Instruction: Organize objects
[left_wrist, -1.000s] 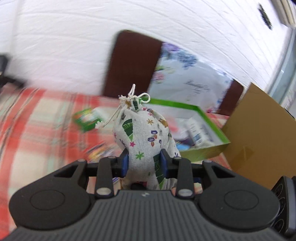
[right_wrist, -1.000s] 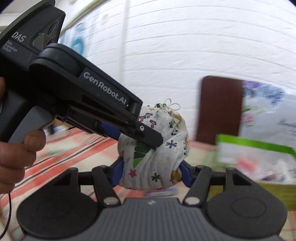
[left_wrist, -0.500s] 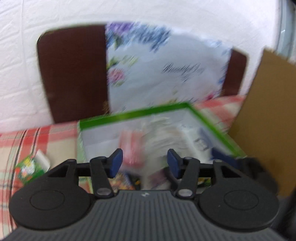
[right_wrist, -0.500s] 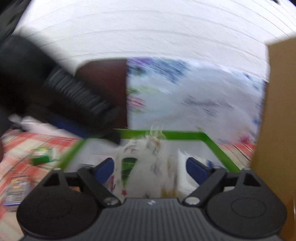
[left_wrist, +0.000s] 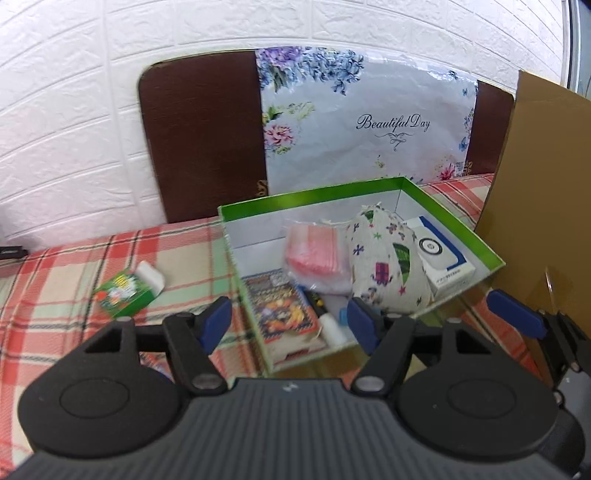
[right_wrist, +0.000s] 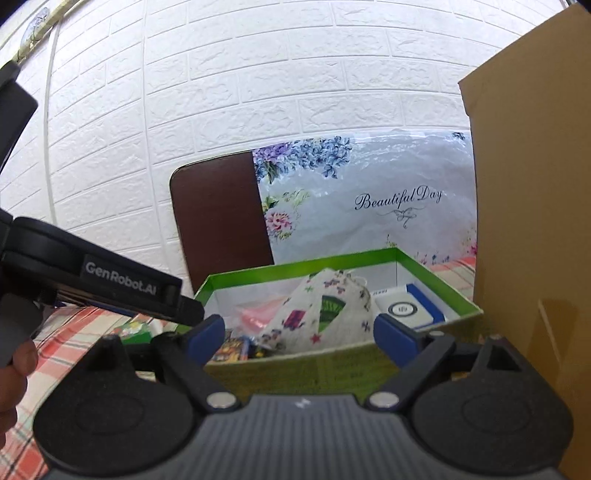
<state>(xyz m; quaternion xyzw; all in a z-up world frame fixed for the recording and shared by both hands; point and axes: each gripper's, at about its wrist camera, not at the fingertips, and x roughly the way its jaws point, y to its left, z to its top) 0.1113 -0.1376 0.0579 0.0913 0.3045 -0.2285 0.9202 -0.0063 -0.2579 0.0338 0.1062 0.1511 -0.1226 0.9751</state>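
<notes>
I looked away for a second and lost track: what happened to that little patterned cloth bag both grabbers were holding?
Both let go. The cloth pouch now lies inside the green box, between the pink packet and the white-and-blue box. The left gripper and right gripper are open and drawn back. The small green pack stayed on the checked cloth.

A white brick-pattern wall (left_wrist: 110, 74) stands behind a dark brown board (left_wrist: 203, 140). A red-and-green checked cloth (left_wrist: 55, 280) covers the worktop under bright, even light.
</notes>
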